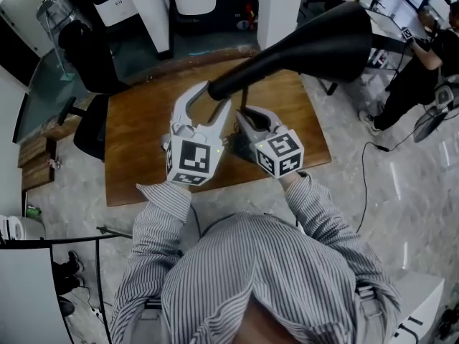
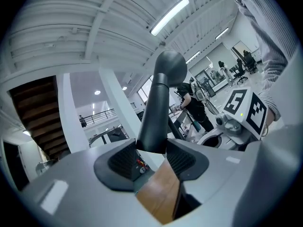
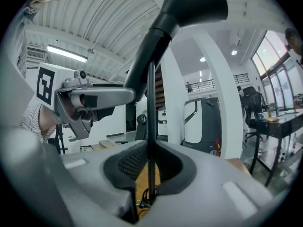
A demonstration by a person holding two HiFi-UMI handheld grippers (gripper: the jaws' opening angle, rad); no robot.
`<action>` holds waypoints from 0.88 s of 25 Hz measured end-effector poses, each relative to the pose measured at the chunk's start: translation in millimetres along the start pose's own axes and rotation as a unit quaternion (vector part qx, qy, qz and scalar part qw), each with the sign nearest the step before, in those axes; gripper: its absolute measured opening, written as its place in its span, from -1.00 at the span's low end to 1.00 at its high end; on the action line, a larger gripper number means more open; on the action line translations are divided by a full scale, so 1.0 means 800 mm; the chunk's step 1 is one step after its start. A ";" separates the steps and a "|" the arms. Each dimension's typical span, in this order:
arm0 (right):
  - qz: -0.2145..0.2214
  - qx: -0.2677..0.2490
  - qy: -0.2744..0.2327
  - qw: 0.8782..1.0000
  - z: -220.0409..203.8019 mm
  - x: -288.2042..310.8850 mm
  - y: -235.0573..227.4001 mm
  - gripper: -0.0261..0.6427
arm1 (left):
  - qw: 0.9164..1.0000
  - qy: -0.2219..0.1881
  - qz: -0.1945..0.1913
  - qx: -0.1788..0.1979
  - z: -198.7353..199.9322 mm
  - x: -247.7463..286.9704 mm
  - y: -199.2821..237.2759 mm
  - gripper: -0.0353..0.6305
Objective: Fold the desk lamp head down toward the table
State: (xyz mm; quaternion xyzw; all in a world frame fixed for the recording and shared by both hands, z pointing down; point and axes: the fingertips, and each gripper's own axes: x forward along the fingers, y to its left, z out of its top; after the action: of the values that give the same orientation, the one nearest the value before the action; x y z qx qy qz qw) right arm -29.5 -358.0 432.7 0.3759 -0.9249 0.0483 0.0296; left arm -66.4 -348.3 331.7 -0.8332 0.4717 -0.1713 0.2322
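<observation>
overhead, only the head view takes in the brown wooden rectangular table and the person's grey striped shirt just under the camera. the black desk lamp rises off that table. its flared black cone-shaped head is held high and aimed to the upper right, well above the tabletop, not folded down.

that view shows both tools side by side at the lamp's lower end but not their pads. the left gripper sits at the narrow end of the thick black tubular neck. the left gripper view settles it: the neck fills the gap between the two pads and touches both, so the jaws are clamped on it. this view also catches the square-marker cube of the other tool at its right.

the right gripper is just beside it. the right gripper view alone reveals the thin black upright rod, which the head view does not show. the pads are closed tight on that rod. low between them lies a small dark cable.
</observation>
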 end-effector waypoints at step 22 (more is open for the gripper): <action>-0.010 0.013 0.014 1.000 -0.003 0.002 0.000 -0.78 | 0.977 0.100 -0.078 0.170 0.009 -0.003 0.019 -0.29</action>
State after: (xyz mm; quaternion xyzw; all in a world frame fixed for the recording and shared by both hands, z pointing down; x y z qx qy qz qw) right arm -30.7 -358.8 435.4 0.3849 -0.9199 0.0650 0.0384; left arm -74.9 -351.4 316.9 -0.7943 0.3897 -0.3495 0.3082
